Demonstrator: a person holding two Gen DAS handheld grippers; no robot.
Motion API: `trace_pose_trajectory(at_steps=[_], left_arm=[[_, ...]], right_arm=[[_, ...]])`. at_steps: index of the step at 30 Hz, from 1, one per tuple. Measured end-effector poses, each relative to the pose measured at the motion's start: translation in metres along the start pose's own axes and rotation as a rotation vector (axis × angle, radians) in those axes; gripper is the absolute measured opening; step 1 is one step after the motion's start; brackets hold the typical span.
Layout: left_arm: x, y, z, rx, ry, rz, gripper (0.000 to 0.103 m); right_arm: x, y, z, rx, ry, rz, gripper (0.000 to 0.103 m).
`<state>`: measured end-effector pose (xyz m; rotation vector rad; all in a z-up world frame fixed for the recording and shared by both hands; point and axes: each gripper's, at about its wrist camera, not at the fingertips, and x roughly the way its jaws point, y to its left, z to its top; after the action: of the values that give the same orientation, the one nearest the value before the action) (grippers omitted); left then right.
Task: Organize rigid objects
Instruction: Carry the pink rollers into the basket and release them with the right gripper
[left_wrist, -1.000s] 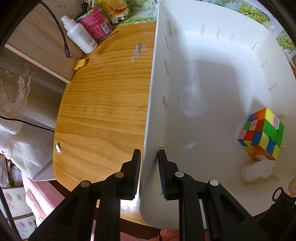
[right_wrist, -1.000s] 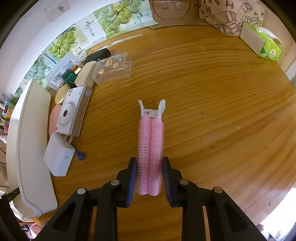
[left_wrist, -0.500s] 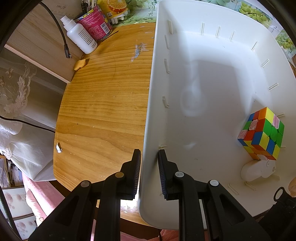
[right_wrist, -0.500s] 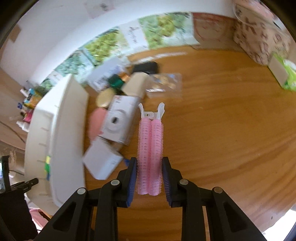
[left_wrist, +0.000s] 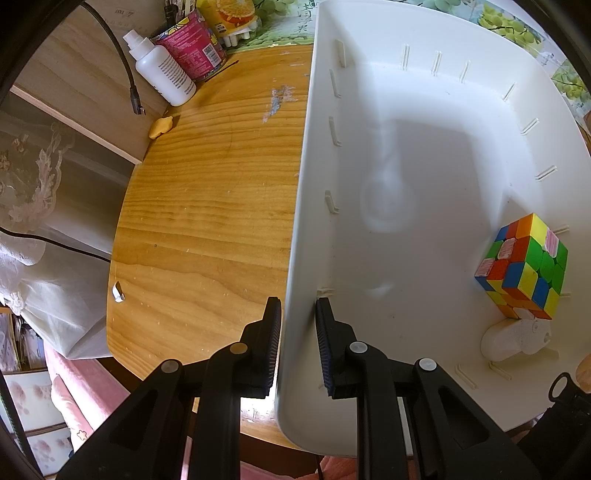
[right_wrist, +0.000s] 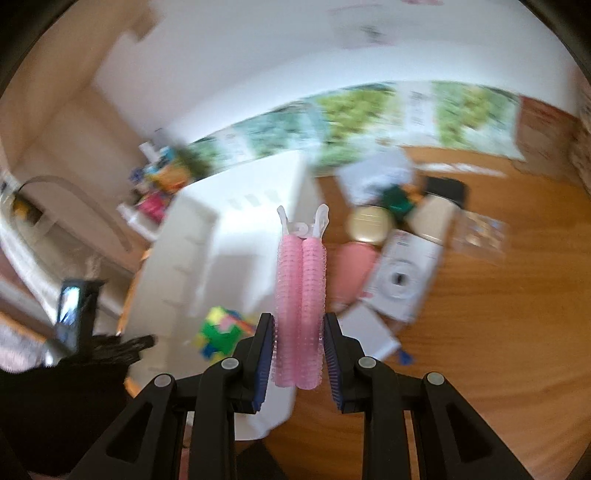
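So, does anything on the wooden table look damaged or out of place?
Yes: the wooden table has a scuffed whitish patch beside the white bin, where the finish looks worn. A small torn white scrap lies near its edge.

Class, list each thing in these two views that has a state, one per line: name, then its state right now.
Left tongs: shut on the white bin's wall.
Right tongs: shut on the pink hair roller clip.
Pink hair roller clip: held, lifted off the table.
White bin: upright, open-topped, on the table.
Puzzle cube: scrambled, inside the bin.
White bottle: capped, standing.
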<state>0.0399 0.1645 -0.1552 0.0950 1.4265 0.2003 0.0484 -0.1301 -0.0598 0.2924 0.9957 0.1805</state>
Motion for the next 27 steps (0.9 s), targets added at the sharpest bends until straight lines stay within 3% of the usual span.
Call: trace_pose_trajectory(at_steps=[11, 19, 20, 22, 27], left_arm=[[0.000, 0.000, 0.000, 0.001, 0.001, 0.003, 0.021], [0.000, 0.000, -0.001, 0.000, 0.001, 0.004, 0.021], [0.000, 0.000, -0.001, 0.000, 0.001, 0.004, 0.021], [0.000, 0.000, 0.000, 0.001, 0.001, 0.004, 0.021], [0.000, 0.000, -0.001, 0.000, 0.001, 0.004, 0.021]], right_arm=[[0.022, 0.056, -0.007, -0.167, 0.075, 0.116, 0.027], [0.030, 0.067, -0.012, -0.211, 0.113, 0.138, 0.030], [0.030, 0.067, -0.012, -0.209, 0.114, 0.143, 0.035], [0.029, 0.064, -0.012, -0.202, 0.111, 0.138, 0.056], [0.025, 0.060, -0.011, -0.191, 0.098, 0.133, 0.056]])
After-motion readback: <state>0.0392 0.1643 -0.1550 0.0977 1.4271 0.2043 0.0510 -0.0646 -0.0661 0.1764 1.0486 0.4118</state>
